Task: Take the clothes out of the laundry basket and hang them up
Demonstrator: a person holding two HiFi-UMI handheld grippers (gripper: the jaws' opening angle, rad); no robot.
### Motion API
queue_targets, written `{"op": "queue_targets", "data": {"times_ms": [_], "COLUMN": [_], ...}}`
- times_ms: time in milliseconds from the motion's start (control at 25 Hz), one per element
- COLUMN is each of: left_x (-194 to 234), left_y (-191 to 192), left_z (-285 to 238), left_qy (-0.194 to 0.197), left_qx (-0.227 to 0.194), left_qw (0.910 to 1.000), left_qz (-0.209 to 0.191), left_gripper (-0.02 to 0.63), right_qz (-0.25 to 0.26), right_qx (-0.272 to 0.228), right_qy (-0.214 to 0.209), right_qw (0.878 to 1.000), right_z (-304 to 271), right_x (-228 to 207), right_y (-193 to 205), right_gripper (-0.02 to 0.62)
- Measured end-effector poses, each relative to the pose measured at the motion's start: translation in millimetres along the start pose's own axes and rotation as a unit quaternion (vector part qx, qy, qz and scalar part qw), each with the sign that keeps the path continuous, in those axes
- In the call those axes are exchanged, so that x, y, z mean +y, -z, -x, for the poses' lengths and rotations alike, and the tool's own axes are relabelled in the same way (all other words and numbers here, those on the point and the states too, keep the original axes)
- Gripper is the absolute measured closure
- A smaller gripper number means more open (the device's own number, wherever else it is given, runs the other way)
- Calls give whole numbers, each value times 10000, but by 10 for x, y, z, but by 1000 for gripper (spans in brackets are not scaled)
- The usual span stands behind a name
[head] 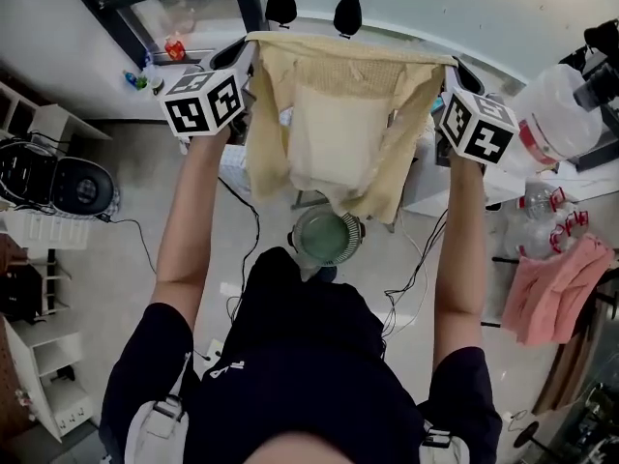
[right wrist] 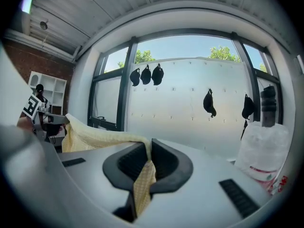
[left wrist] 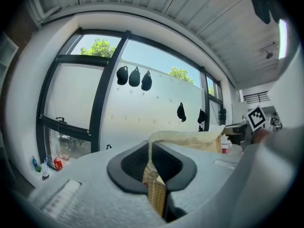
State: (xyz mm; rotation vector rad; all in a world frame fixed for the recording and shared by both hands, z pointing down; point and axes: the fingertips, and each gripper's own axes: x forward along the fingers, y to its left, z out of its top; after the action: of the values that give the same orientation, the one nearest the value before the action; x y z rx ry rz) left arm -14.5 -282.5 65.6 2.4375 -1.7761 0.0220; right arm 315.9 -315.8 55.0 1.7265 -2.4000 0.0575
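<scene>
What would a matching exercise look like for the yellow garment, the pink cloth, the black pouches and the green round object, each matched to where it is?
Things:
1. yellow garment
2. pink cloth
3. black pouches
4. green round object

Places:
a. low down, beneath the held garment
b. hanging on the white wall
c. stretched between the left gripper and the right gripper
d. draped at the right edge of the head view

Pairs: 1-c, 2-d, 3-b, 4-a
</scene>
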Motion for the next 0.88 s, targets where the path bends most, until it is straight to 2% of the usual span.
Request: {"op": "queue_targets", "data": {"times_ms": [120,280,440,680,880], "left_x": [131,329,496,782,1014], "left_y": [58,79,196,732,1347], "left_z": [-300,-765,-1329,-2130,-2641], "left_qy": [47,193,511,917,1030], "left_qx": [191,253,447,1016,1588], "left_qw": [9998,9994,9975,9889,9794], "left_qz": [-72,97,218,587,705], "left_gripper": [572,572,572,572,572], "right_qz": [-45,-38,-95,-127,-161], "right_qx": [113,188,337,958,1541], "right_qy": [43,223,499,757,794], "right_qw": [9999,9996,9981,9924,9847], "right_z": [-283,-713,-1155,-1860,-2407], "right_x": [-66,-166,-326,-504,-580], "right_y": [56,40,89,544,1134], "right_gripper": [574,574,574,574,574]}}
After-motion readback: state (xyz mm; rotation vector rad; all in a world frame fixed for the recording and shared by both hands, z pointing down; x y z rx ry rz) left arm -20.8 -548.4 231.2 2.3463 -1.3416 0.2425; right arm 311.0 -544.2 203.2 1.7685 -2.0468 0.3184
